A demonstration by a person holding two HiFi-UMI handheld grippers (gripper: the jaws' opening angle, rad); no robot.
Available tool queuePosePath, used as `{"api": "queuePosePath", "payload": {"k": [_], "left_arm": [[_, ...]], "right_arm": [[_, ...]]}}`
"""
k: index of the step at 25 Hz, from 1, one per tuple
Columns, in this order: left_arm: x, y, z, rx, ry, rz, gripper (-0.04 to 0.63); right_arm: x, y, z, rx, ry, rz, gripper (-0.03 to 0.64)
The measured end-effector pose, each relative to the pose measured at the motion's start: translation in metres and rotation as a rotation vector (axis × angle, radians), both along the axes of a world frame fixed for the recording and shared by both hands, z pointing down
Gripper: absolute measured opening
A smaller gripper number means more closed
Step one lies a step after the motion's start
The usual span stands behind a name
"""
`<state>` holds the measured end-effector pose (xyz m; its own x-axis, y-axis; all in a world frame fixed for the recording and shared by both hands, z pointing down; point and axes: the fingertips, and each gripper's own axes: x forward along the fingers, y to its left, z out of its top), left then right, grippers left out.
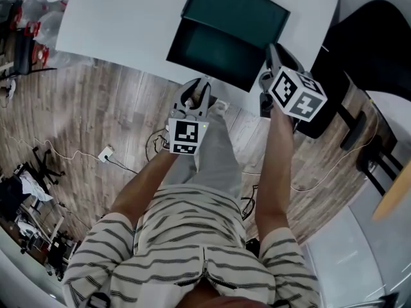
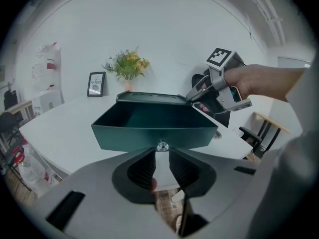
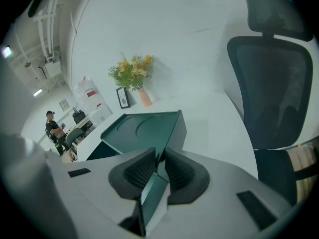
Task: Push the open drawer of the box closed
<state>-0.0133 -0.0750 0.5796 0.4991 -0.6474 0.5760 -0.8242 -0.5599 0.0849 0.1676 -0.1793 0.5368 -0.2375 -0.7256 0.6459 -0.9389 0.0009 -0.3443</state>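
A dark green box [image 1: 239,8] stands on the white table [image 1: 122,24], and its drawer [image 1: 215,51] is pulled out toward me past the table edge. In the left gripper view the drawer's front [image 2: 149,136] faces me, with a small silver knob [image 2: 162,146] right at the tips of my left gripper [image 2: 162,154]. Its jaws stand slightly apart and the pads press on nothing. My right gripper [image 1: 270,51] is at the box's front right corner, shut on the edge of the side wall [image 3: 152,193]. The same grip shows in the left gripper view [image 2: 193,95].
A black office chair [image 1: 359,37] stands right of the table, close to my right arm. At the back of the table are a vase of flowers [image 2: 127,66] and a picture frame [image 2: 96,83]. Cables and a white adapter [image 1: 106,153] lie on the wooden floor.
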Motion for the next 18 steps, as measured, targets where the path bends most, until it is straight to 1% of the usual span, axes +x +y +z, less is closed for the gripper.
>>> {"api": "queuePosePath", "payload": {"k": [5, 18], "left_arm": [[0.004, -0.008, 0.008, -0.001, -0.020, 0.016, 0.106], [0.006, -0.019, 0.007, 0.003, -0.039, -0.016, 0.087]], "right_arm": [[0.000, 0.000, 0.002, -0.004, 0.000, -0.001, 0.072], [-0.004, -0.002, 0.001, -0.013, 0.007, -0.011, 0.074]]}}
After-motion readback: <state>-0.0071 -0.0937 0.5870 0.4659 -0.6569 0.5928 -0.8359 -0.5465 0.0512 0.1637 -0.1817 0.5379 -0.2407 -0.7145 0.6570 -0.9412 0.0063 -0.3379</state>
